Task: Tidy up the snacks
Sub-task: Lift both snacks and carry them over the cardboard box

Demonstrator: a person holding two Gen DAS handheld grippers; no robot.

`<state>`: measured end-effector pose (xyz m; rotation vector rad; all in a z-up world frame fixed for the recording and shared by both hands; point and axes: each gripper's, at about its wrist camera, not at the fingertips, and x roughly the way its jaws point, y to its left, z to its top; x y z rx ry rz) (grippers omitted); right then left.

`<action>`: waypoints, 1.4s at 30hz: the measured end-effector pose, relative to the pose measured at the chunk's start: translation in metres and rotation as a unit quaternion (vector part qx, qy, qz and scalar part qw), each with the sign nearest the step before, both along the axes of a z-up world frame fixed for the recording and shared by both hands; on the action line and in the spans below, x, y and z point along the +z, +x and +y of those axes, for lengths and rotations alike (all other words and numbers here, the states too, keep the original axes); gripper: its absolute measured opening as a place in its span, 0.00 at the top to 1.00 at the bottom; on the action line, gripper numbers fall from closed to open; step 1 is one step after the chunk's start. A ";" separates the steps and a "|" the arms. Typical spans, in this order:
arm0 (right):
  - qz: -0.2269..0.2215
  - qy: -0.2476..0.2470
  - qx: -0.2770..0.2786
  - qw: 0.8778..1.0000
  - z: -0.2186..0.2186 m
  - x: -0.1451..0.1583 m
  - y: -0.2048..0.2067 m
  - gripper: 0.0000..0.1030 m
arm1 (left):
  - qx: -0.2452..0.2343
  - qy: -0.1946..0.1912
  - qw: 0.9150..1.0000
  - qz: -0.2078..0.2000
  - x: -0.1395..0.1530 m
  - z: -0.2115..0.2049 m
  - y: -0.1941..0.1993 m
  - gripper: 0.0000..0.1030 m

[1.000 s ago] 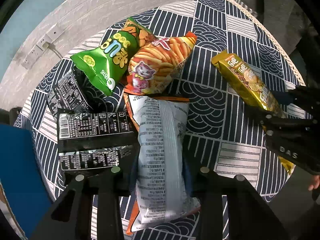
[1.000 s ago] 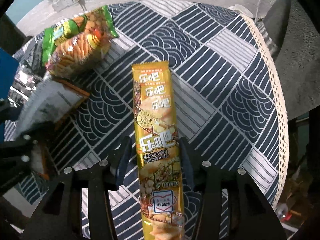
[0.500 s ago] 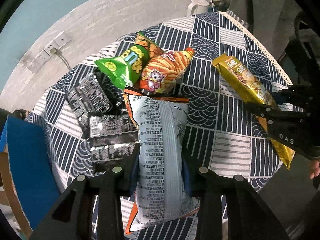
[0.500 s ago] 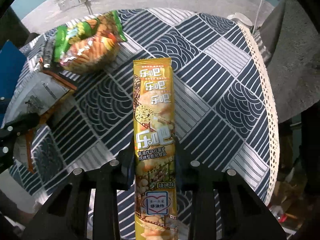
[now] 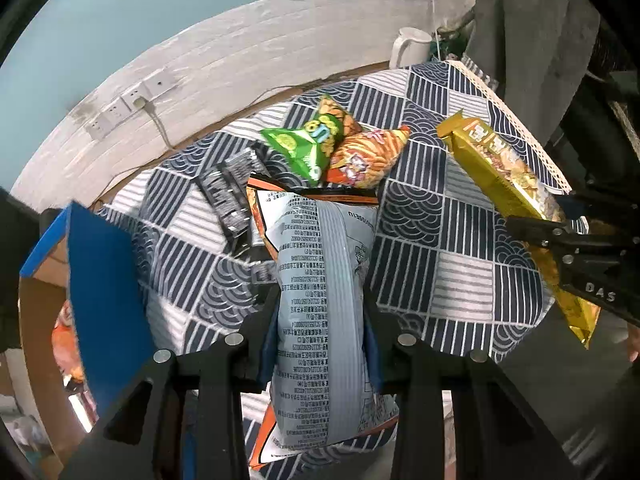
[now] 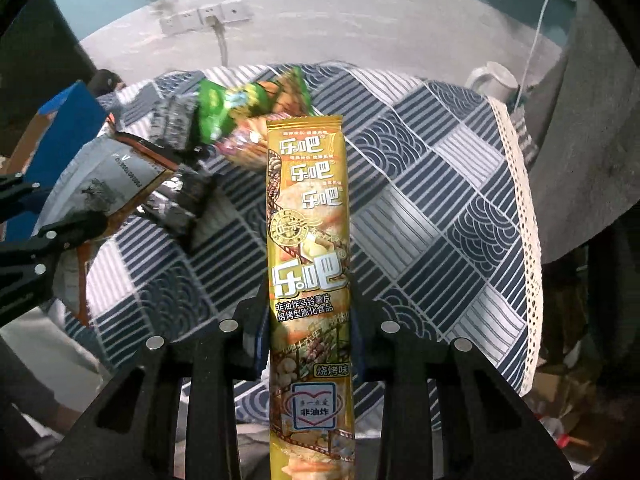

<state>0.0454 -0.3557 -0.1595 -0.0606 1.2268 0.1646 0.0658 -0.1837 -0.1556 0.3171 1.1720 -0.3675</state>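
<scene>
Gold chip packet [image 6: 310,248] and silver bag [image 5: 324,312] both lifted off the bench [image 5: 460,248] since a second ago. Right hand-held gripper [image 6: 310,312] clenched on the packet, left hand-held gripper [image 5: 320,320] on the bag; likely headed for the blue box [image 5: 104,280].

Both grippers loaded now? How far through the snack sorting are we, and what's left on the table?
Midway at best. In hand: the left gripper is shut on the silver chip bag, the right gripper on the yellow crisp pack, both lifted. Left on the tablecloth: the green snack bag, the orange stick-snack bag and black packets. Something orange shows inside the blue-flapped box, contents unclear.
</scene>
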 end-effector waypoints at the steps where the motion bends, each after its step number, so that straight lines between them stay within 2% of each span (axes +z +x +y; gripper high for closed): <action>1: -0.002 0.000 0.002 1.000 0.002 0.000 0.002 0.71 | 0.003 0.002 1.000 -0.003 0.002 0.004 -0.002 0.65; 12: -0.024 0.010 0.038 0.999 0.042 0.030 -0.004 0.71 | 0.028 -0.008 0.999 -0.022 0.028 0.056 -0.016 0.65; 24: -0.041 0.033 0.093 0.994 0.110 0.060 0.009 0.71 | 0.066 -0.019 0.996 -0.065 0.066 0.116 -0.024 0.65; 30: -0.046 0.041 0.125 0.990 0.154 0.070 0.018 0.71 | 0.094 -0.030 0.993 -0.071 0.071 0.153 -0.021 0.65; 42: -0.029 0.058 0.176 0.982 0.232 0.070 0.036 0.71 | 0.155 -0.037 0.985 -0.068 0.069 0.232 -0.018 0.65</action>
